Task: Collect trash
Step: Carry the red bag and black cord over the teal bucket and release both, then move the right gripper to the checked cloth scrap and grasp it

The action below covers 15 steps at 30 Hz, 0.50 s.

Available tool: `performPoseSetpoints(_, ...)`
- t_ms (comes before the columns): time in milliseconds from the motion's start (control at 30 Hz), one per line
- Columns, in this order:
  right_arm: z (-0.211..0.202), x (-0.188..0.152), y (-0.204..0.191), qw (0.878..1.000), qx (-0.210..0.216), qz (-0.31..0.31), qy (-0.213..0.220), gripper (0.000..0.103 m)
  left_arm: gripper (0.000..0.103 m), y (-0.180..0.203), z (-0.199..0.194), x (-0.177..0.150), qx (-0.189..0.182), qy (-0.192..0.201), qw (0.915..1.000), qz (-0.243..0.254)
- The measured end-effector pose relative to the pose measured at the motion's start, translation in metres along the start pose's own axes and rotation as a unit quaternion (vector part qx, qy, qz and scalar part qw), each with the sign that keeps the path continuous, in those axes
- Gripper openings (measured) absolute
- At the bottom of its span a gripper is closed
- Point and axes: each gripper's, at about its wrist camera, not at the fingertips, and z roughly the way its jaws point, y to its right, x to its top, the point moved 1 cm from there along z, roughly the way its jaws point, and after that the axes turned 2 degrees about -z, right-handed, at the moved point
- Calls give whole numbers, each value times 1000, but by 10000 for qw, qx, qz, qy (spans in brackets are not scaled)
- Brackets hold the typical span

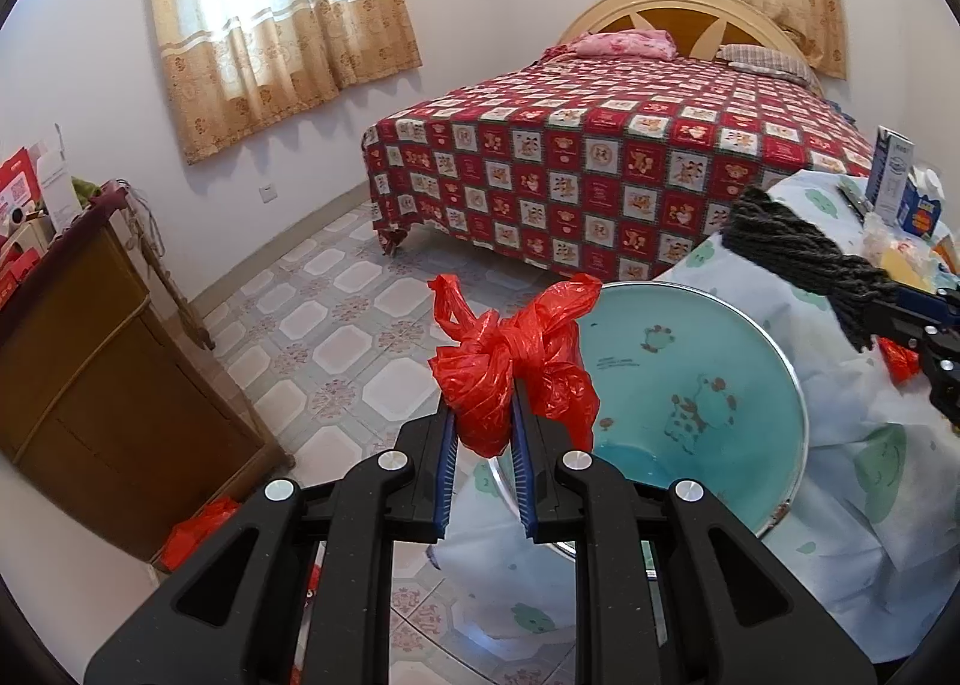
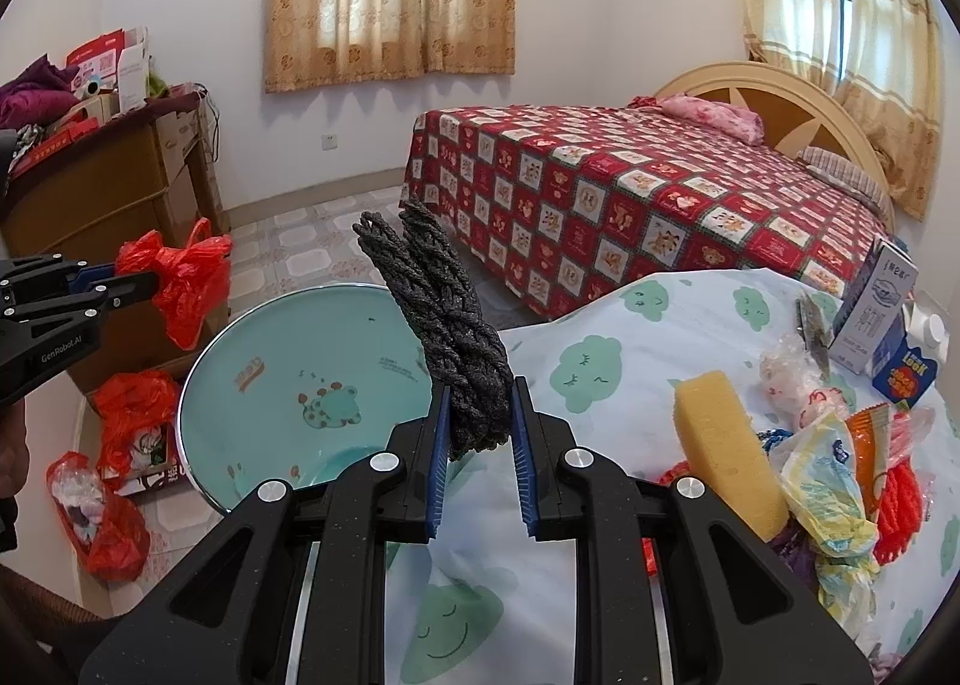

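Both grippers loaded: red plastic bag on the left, dark braided cord on the right.

The left gripper [image 1: 483,415] has its blue pads nipped narrowly on the knotted red plastic bag [image 1: 510,367], which bunches up between and above the fingertips, held over the floor just off the near edge of the teal basin [image 1: 708,385]. The right gripper [image 2: 480,415] pinches the lower end of a dark grey braided cord [image 2: 438,325]; the cord stands upright from the jaws, above the meeting of the basin's rim and the cloud-print cloth [image 2: 630,337]. Both grippers tilt downward. On the cloth's right edge lie a yellow sponge [image 2: 726,445], crumpled wrappers [image 2: 834,493] and milk cartons [image 2: 876,313]. More red bags [image 2: 120,427] sit on the floor by the cabinet [image 2: 90,193].
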Motion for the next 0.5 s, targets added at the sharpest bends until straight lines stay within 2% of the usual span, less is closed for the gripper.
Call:
performPoseSetpoints(100,4,-1,-3,9999,100,-33,-59,22,22,7,0,-2,-111,-7,9999,41)
performPoseSetpoints(167,7,-2,-7,9998,143,-76,-74,33,33,14,0,-5,-175,-12,9998,91)
performPoseSetpoints(200,8,-3,-8,9998,163,-76,-81,40,46,16,1,-6,-173,-12,9998,119)
performPoseSetpoints(233,9,-5,-10,9998,175,-73,-100,41,55,18,1,-7,-168,-10,9998,146)
performPoseSetpoints(300,8,-7,-10,9998,163,-62,-112,44,56,22,0,-8,-164,6,9997,181)
performPoseSetpoints(400,4,-9,-6,9999,112,34,-93,50,66,22,0,-9,-117,9,9998,143)
performPoseSetpoints(500,-9,-12,2,9999,-16,151,-24,50,66,23,1,-9,-130,-32,9998,145)
